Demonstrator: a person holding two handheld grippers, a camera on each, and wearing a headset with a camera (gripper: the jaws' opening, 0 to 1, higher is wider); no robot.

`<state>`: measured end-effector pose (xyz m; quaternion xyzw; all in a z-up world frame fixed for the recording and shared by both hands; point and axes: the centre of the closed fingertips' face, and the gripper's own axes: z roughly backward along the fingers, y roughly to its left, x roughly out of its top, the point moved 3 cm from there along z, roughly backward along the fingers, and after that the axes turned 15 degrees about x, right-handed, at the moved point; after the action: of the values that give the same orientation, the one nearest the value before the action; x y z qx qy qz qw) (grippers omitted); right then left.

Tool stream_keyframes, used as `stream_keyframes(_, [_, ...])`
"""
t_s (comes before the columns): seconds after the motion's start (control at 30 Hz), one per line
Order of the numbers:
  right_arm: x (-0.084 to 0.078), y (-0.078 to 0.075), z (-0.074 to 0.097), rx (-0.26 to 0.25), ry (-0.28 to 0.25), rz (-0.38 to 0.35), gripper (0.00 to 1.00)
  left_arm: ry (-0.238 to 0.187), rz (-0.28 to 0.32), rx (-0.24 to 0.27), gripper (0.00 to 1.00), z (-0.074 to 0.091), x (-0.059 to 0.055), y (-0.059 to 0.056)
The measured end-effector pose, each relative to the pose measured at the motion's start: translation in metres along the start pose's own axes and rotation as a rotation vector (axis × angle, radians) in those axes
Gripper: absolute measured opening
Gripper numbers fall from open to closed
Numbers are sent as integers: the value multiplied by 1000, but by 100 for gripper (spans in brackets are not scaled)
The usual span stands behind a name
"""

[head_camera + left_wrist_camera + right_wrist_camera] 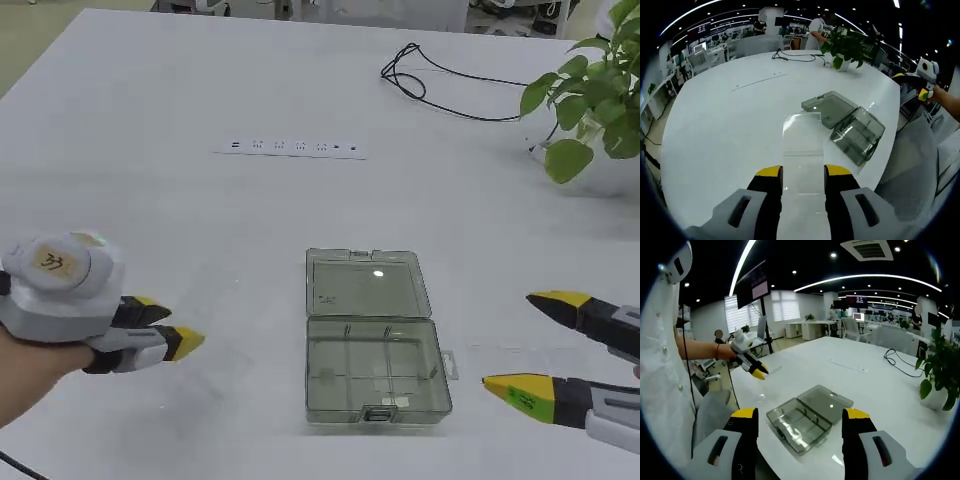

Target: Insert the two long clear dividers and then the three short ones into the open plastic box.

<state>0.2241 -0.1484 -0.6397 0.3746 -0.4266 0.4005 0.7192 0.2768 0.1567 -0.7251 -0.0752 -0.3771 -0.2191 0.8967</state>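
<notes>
L gripper (803, 172) fingers slightly apart, poss. divider (802, 135) between; R gripper (801, 414) fingers spread; white table (150, 150), office.

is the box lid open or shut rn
Open. The lid lies flat on the table behind the base, joined along the hinge edge, so the inside of the base shows from above.

Open-plan office: desk rows (810, 330), hanging screen (754, 287), ceiling light strips (865, 277).

Smoky-clear plastic box (309, 372) lies open, lid flat behind, clear dividers (386, 343) standing inside.
</notes>
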Motion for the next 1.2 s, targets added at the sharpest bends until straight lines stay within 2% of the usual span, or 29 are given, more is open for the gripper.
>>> stream_keyframes(0.23, [27,8,-13,19,-63,-11,62,-116,54,-43,31,16,36,-25])
stream_keyframes(0.33, [39,12,-19,18,-73,-7,59,-171,73,-74,31,23,52,-40])
stream_keyframes(0.43, [51,16,-25,19,-114,-16,57,-211,107,-100,31,28,63,-52])
stream_keyframes(0.53, [59,20,-29,20,-121,-18,53,-244,131,-122,31,32,72,-64])
stream_keyframes(0.6, [67,24,-33,19,-154,-29,52,-273,150,-149,31,36,80,-76])
stream_keyframes(0.7, [75,26,-38,-1,-186,-60,48,-296,178,-174,31,38,86,-89])
stream_keyframes(0.83, [77,29,-45,-12,-209,-97,42,-320,205,-200,31,40,92,-104])
stream_keyframes(0.97, [76,33,-52,-7,-219,-139,32,-330,219,-206,31,39,95,-111])
stream_keyframes(1.07, [74,32,-57,-25,-216,-160,30,-332,220,-217,31,39,96,-117])
stream_keyframes(1.2, [75,30,-65,-35,-240,-215,25,-341,208,-222,31,41,99,-124])
